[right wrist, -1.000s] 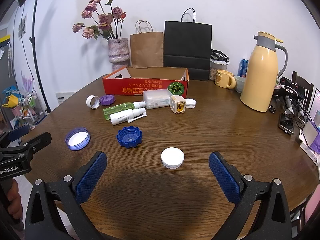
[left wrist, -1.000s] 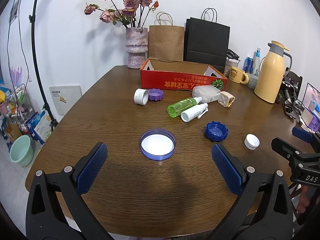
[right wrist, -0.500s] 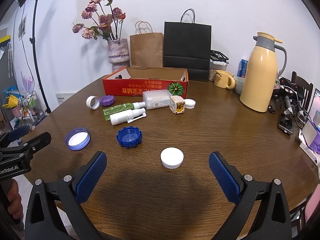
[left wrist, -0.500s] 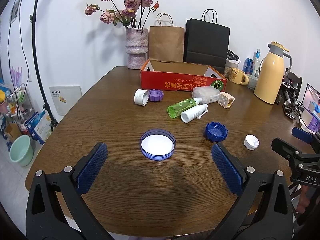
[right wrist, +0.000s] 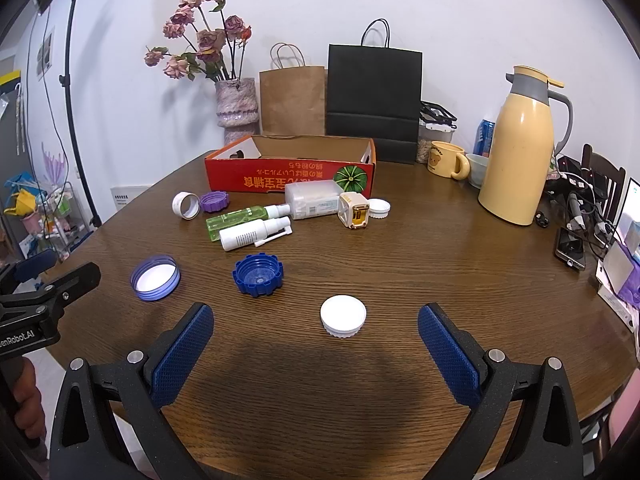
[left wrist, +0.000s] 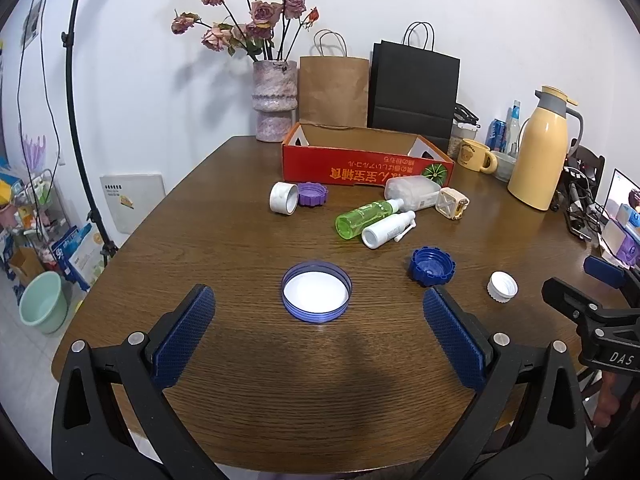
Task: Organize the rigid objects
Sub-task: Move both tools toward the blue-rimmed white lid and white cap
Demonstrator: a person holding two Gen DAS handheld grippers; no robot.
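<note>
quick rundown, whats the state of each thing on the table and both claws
left claw: open, empty
right claw: open, empty
purple-rimmed lid: inside up, on table
dark blue cap: inside up
white cap: top up
green bottle: lying on its side
white spray bottle: lying on its side
red box: open top; inside mostly hidden

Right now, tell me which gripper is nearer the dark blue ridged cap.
Roughly even, the right perhaps closer. The dark blue ridged cap lies ahead and left of the open right gripper, and ahead and right of the open left gripper.
</note>
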